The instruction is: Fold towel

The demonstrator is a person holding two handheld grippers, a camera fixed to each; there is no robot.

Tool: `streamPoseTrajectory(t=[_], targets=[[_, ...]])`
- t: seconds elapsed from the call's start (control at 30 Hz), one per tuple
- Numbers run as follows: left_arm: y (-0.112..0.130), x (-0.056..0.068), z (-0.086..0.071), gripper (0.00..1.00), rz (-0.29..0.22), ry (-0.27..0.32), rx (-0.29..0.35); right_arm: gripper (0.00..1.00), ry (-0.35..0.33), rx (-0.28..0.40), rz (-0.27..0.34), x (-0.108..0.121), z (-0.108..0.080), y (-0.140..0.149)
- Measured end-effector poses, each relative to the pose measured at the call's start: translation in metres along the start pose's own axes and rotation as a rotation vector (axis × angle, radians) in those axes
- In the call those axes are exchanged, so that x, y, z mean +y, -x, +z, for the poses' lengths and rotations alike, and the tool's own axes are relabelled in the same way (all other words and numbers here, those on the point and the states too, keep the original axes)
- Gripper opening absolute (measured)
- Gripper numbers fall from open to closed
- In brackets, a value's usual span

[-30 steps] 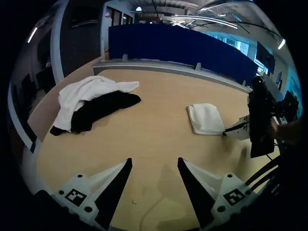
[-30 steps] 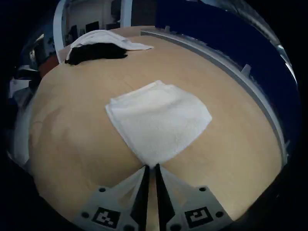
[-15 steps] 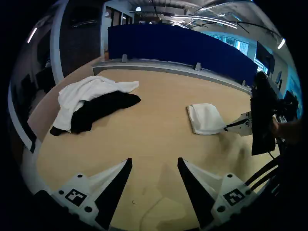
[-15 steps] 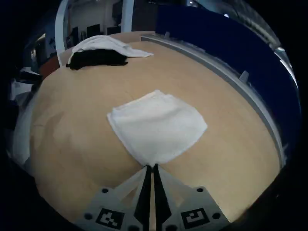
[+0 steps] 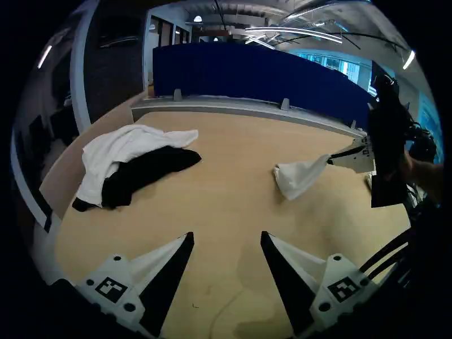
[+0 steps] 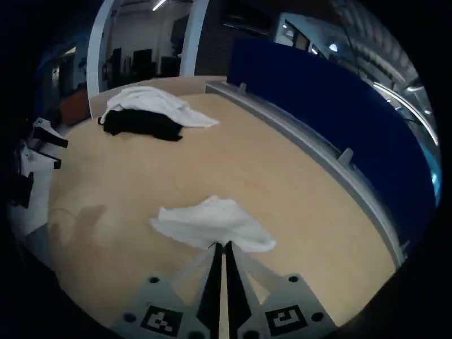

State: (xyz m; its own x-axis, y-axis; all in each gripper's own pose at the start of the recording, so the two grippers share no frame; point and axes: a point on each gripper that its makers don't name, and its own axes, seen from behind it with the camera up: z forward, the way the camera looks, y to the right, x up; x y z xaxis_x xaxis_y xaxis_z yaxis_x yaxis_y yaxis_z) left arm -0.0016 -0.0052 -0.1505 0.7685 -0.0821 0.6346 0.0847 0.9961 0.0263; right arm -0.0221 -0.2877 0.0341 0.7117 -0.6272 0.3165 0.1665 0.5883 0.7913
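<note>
Right gripper (image 6: 220,246) clamps the white towel (image 6: 210,225) by its corner, that end raised off the table (image 6: 141,175), while left gripper (image 5: 226,235) hovers, fingers spread.

A light wooden table (image 5: 226,203) with a rounded near edge carries everything here, and along its far side run a grey rail (image 5: 237,105) and a blue partition (image 5: 254,73). At the table's left end a crumpled white cloth (image 5: 113,150) and a black garment (image 5: 141,172) lie heaped together, touching, the white one draped along the black one's far and left sides. Well apart from them, toward the right, a white towel (image 5: 294,175) rests on the wood by its lower part, with one corner raised off the surface.
</note>
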Motion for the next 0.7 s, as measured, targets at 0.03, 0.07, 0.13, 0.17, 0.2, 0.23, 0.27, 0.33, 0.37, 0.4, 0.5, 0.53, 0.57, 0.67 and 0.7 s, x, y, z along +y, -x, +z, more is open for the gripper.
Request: streamPoseTrajectory(t=[0.03,0.07,0.13,0.17,0.2,0.23,0.27,0.33,0.37,0.4,0.5,0.53,0.57,0.67,0.7], targets=[[-0.002,0.001,0.0,0.88,0.001,0.001,0.003,0.04,0.002,0.011,-0.002,0.002,-0.002,-0.007],[-0.003,0.001,0.0,0.87,0.001,0.003,0.005,0.04,0.004,0.021,-0.004,0.004,-0.004,-0.014],[-0.006,0.001,0.0,0.87,0.003,0.003,0.011,0.04,0.007,0.04,-0.003,0.008,-0.008,-0.026],[-0.008,0.002,0.0,0.87,0.003,0.004,0.013,0.04,0.009,0.049,-0.003,0.01,-0.009,-0.032],[-0.009,0.002,0.0,0.87,0.004,0.004,0.015,0.04,0.01,0.057,-0.002,0.011,-0.011,-0.037],[-0.01,0.002,0.001,0.87,0.006,0.004,0.017,0.04,0.011,0.066,-0.001,0.013,-0.013,-0.043],[-0.011,0.002,0.001,0.87,0.007,0.004,0.019,0.04,0.012,0.074,-0.001,0.014,-0.014,-0.048],[-0.014,0.002,0.001,0.87,0.009,0.004,0.022,0.04,0.014,0.09,-0.001,0.017,-0.018,-0.058],[-0.015,0.002,0.001,0.87,0.01,0.004,0.023,0.04,0.015,0.098,-0.001,0.019,-0.019,-0.062],[-0.016,0.002,0.001,0.87,0.01,0.004,0.024,0.04,0.017,0.103,-0.001,0.02,-0.021,-0.065],[-0.019,0.003,0.001,0.87,0.012,0.006,0.028,0.04,0.023,0.116,0.001,0.025,-0.024,-0.073],[-0.021,0.004,0.002,0.87,0.013,0.007,0.03,0.04,0.023,0.118,0.002,0.027,-0.025,-0.075],[-0.022,0.004,0.002,0.87,0.014,0.008,0.031,0.04,0.024,0.12,0.004,0.028,-0.026,-0.076],[-0.025,0.006,0.003,0.87,0.017,0.01,0.034,0.04,0.027,0.12,0.008,0.032,-0.029,-0.076],[-0.025,0.006,0.004,0.87,0.018,0.011,0.034,0.04,0.029,0.12,0.008,0.033,-0.031,-0.075]])
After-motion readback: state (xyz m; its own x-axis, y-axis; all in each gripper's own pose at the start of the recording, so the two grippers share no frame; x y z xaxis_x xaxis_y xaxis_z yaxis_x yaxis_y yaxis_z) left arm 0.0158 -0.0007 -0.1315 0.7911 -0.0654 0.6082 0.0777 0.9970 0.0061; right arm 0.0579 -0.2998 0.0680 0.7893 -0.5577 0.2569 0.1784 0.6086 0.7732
